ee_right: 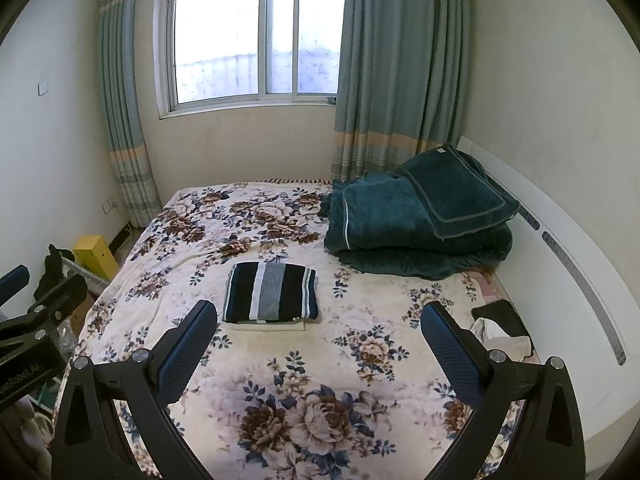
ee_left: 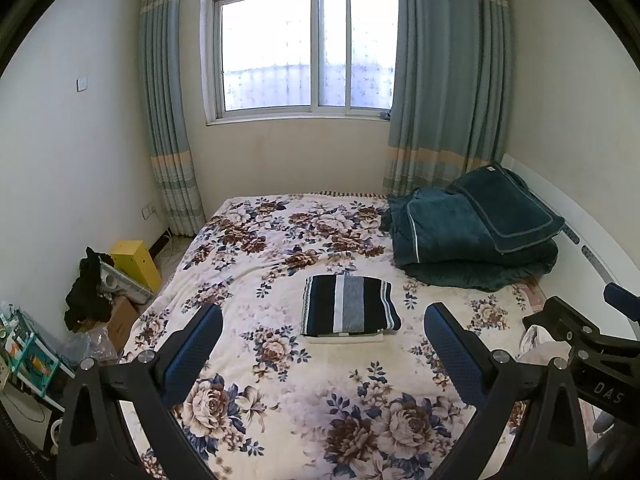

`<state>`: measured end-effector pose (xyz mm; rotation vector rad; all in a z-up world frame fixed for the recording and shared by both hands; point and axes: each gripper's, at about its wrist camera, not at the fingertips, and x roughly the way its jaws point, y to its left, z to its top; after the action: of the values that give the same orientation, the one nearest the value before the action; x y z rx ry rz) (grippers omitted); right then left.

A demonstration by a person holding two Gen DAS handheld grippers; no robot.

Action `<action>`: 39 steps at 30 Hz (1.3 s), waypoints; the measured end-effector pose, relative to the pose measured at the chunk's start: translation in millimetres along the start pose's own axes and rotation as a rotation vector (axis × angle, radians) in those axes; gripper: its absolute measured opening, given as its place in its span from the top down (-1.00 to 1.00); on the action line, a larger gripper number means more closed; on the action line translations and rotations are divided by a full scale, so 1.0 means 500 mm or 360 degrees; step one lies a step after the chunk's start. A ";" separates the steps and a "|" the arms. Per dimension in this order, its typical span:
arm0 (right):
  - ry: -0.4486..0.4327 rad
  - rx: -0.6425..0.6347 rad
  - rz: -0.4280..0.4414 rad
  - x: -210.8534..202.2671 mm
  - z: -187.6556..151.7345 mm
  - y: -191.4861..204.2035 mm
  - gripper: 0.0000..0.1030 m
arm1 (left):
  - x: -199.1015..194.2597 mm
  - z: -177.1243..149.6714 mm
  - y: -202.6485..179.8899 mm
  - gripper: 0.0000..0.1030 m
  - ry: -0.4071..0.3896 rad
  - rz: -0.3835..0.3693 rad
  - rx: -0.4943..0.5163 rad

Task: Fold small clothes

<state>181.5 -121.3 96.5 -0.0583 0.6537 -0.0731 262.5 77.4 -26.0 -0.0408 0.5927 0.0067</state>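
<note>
A folded striped garment (ee_left: 350, 305), black, white and grey, lies on a folded white piece (ee_left: 347, 337) in the middle of the floral bed (ee_left: 280, 400). It also shows in the right wrist view (ee_right: 271, 292). My left gripper (ee_left: 324, 320) is open and empty, held above the near part of the bed, short of the stack. My right gripper (ee_right: 318, 316) is open and empty too, at the stack's near right. Loose black and white clothes (ee_right: 500, 326) lie at the bed's right edge.
A folded dark green blanket (ee_left: 472, 236) sits at the bed's far right corner, by the white headboard (ee_right: 568, 260). Left of the bed on the floor stand a yellow box (ee_left: 136, 264), cardboard boxes and dark clothes (ee_left: 88, 292). The window and curtains are behind the bed.
</note>
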 end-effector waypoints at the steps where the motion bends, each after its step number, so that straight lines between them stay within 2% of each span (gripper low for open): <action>1: 0.0001 0.0002 -0.0002 -0.001 -0.002 0.000 -1.00 | -0.001 0.001 0.001 -1.00 -0.0003 -0.0002 0.0000; 39: -0.0031 0.0012 0.0014 -0.012 0.015 0.027 -1.00 | -0.004 0.014 0.007 -1.00 -0.0037 -0.0032 0.0017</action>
<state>182.0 -107.3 105.0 -0.0487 0.6340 -0.0663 264.8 81.3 -19.0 -0.0360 0.5688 -0.0157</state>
